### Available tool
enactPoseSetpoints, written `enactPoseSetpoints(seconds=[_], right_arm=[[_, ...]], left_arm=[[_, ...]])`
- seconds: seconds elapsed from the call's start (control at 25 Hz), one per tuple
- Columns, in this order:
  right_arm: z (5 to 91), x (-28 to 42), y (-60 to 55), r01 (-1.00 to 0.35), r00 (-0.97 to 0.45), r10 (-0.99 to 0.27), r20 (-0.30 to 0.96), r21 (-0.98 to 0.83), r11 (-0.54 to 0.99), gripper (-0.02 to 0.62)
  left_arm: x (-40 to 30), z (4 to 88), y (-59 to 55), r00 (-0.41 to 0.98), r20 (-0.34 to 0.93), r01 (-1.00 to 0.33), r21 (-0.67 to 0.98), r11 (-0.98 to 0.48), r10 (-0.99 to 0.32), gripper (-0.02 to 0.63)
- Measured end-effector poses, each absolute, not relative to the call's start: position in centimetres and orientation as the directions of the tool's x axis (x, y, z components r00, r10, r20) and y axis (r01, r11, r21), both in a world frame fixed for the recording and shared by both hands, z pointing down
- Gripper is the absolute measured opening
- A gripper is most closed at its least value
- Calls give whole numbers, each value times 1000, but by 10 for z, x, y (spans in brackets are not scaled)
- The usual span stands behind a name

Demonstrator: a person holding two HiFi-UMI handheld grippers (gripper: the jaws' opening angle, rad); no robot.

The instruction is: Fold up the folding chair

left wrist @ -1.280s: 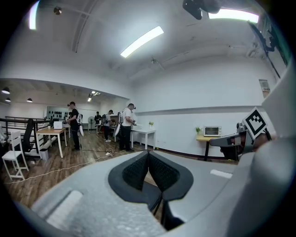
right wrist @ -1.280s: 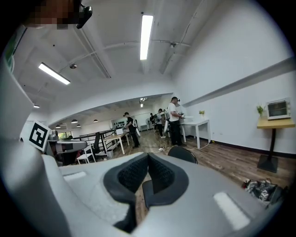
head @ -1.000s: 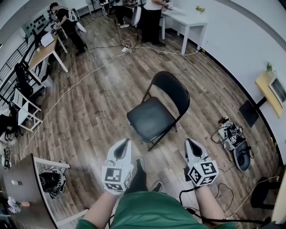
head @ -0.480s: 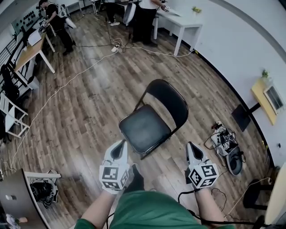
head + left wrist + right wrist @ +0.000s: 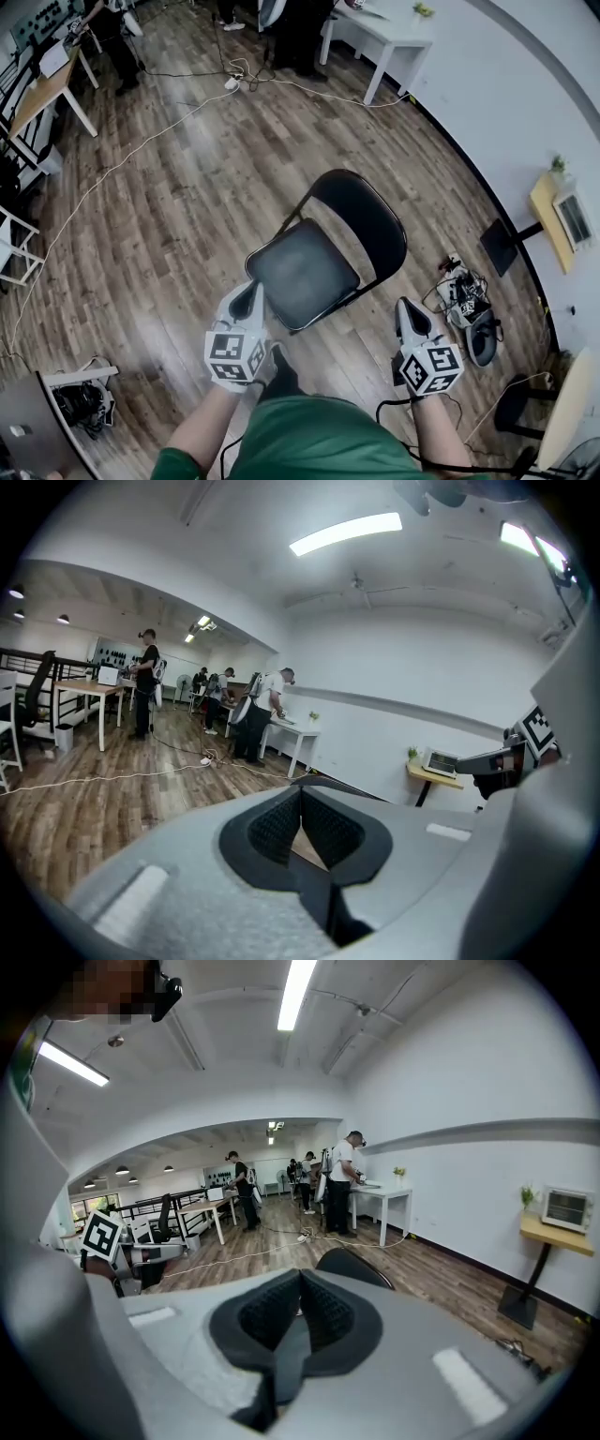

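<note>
Black padded metal folding chair [image 5: 323,258] stands open on wood-plank floor [image 5: 159,216]. Left gripper [image 5: 251,292] by its seat's front corner, right gripper [image 5: 406,307] off its side; both jaws closed, empty.

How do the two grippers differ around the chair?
The left gripper overlaps the folding chair's near seat corner, contact unclear; the right gripper hangs over floor beside it. The right gripper's camera shows the backrest plainly; the left gripper's shows only a sliver. Both jaws are shut, empty.

Left gripper [image 5: 249,292]: moving in toward the folding chair [image 5: 302,272] — its tip is now coming just beside the seat's near-left edge.
Right gripper [image 5: 406,309]: drawing nearer the chair's right side — not touching.
</note>
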State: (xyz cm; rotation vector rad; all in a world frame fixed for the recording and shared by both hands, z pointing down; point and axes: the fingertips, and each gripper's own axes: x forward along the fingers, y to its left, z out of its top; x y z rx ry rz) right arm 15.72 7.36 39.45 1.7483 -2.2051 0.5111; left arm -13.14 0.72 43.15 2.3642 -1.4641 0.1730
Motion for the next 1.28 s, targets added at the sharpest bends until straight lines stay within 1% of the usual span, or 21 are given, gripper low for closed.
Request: enactPoseSetpoints(seconds=[0.36,0.64,0.8,1.04,1.28], right_arm=[[399,151,33,-977,-211,-861,462,-77,198,3],[407,190,-15,-975,-218,-857,468,-61,214,3],[419,211,-54,-961,-271,-840,469,-81,264,3],[446,238,-118,-920,-384,-784,488,-129,370,3],[481,256,-169,-896,-416,-760,500,-82,436,3]], left_arm=[[-160,479,-20,437,343,-896,248,-368,-832,12],[-156,512,-32,394,403,-912,279,-299,-826,12],[-143,533,-39,346,453,-934,245,-259,-821,12],[-101,567,-46,263,543,-964,181,-194,-798,14],[-92,623,-56,169,605,-984,148,-99,-778,14]])
